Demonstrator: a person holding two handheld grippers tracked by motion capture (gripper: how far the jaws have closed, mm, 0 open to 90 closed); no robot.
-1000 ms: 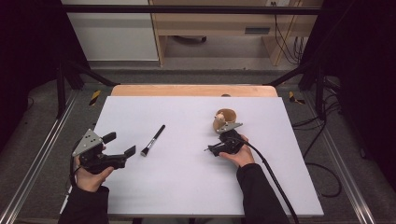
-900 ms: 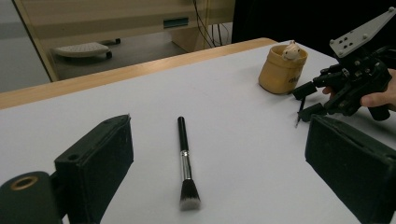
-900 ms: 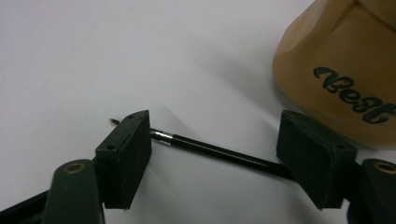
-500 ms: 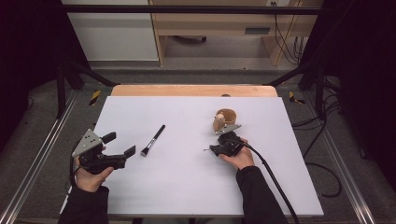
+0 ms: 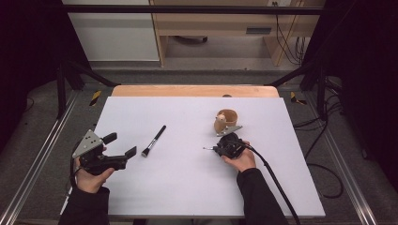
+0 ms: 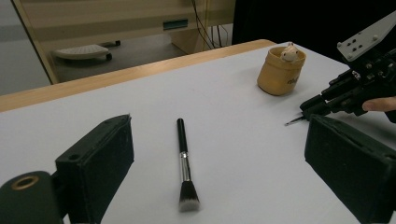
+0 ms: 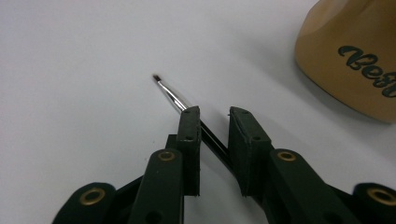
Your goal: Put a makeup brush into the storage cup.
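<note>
A black makeup brush (image 5: 154,140) with a pale bristle head lies on the white table (image 5: 187,187), left of centre. My left gripper (image 5: 123,144) is open just left of its bristle end; in the left gripper view the brush (image 6: 183,158) lies between the wide-apart jaws of the gripper (image 6: 219,140). A thin fine-tipped brush (image 7: 170,95) lies flat on the table, its handle running between the jaws of my right gripper (image 7: 212,114). Those jaws stand close together with a gap left. A tan cup (image 5: 225,120) holding a small pale figure (image 6: 289,52) stands just behind the right gripper (image 5: 213,149).
The table's far edge is a wooden strip (image 5: 195,90). Metal frame rails (image 5: 37,164) run along both sides, and cables (image 5: 328,173) lie on the floor at the right. A black cable (image 5: 272,178) trails from the right gripper toward the near edge.
</note>
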